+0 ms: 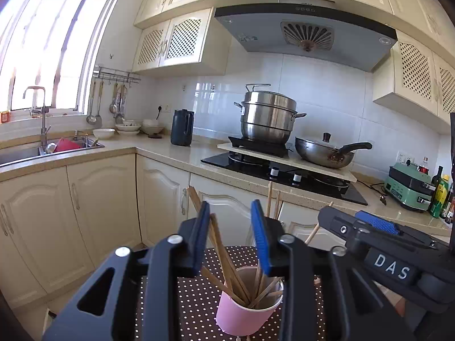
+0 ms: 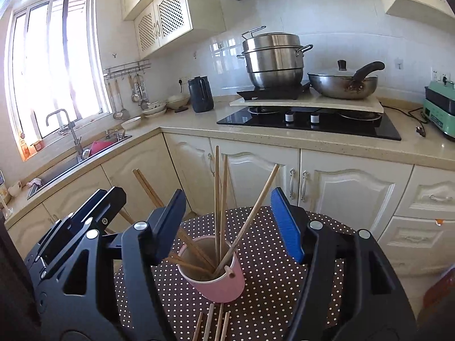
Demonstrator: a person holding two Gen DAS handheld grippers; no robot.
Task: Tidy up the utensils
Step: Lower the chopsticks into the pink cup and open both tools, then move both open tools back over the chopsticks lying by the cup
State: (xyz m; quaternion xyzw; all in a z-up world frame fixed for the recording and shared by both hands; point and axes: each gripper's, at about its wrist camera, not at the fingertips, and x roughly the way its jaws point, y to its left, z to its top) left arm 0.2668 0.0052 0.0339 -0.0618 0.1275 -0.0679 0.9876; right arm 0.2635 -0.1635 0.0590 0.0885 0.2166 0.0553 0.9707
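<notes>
Both jaw pairs parted and gripping nothing, left gripper [image 1: 231, 238] and right gripper [image 2: 230, 221] flank chopsticks [image 2: 220, 196] standing in the pink cup [image 2: 217, 284] on the dotted table [image 2: 284, 284], more chopsticks lying nearer [image 2: 212, 325].

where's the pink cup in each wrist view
Left wrist: pink cup bottom centre, below the open left gripper.
Right wrist: pink cup lower centre, between the open fingers of the right gripper.
Shared landmark: steel steamer pot on the stove.
</notes>
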